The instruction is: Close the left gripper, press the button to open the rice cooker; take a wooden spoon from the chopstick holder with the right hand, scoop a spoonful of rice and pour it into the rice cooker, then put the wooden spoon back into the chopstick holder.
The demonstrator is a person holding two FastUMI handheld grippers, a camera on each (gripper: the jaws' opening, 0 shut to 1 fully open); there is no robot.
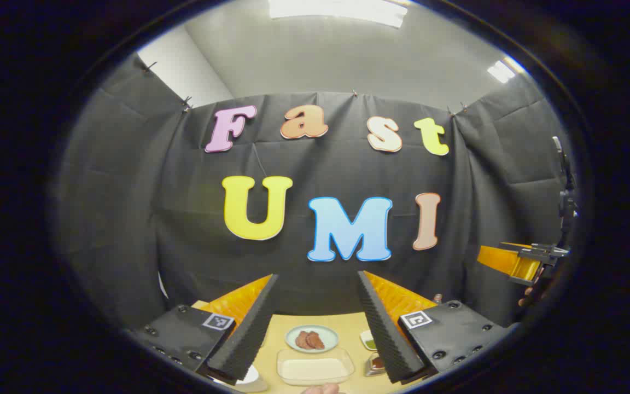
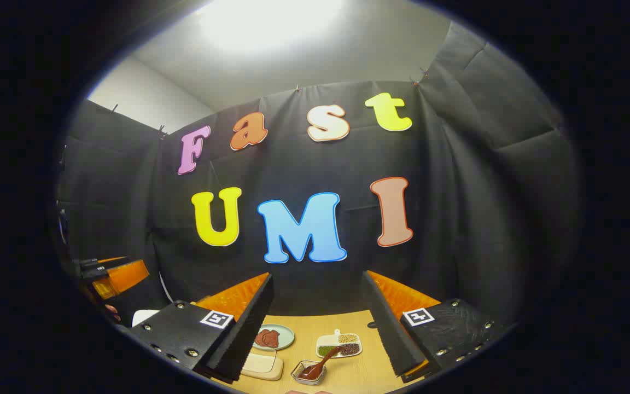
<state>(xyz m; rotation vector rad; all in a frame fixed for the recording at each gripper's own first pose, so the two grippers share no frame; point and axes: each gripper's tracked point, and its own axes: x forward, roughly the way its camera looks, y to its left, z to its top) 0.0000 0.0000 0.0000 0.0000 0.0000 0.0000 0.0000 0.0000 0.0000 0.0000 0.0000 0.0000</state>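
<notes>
Your left gripper (image 1: 315, 328) is raised above the table (image 1: 348, 323), jaws set wide apart, nothing between them. In the left gripper view, a round plate (image 1: 311, 339) w/ brown pieces sits between the jaws, far side; a clear rectangular dish (image 1: 315, 367) holding white rice lies just nearer than the plate, also between the jaws. A white rounded object (image 1: 250, 376) shows beside the left jaw, low edge; too cut off to identify. The other gripper (image 1: 517, 262) appears well off to the right.

Your right gripper (image 2: 320, 334) is likewise wide, holding nothing. In the right gripper view, a small glass dish (image 2: 310, 372) w/ a dark spoon (image 2: 323, 362) leaning in it sits between the jaws. A divided tray of grains (image 2: 339, 345) lies just beyond it, toward the right jaw. Plate w/ brown pieces sits beside the left jaw.

Rice cooker and chopstick holder: location can't be told from these views.
</notes>
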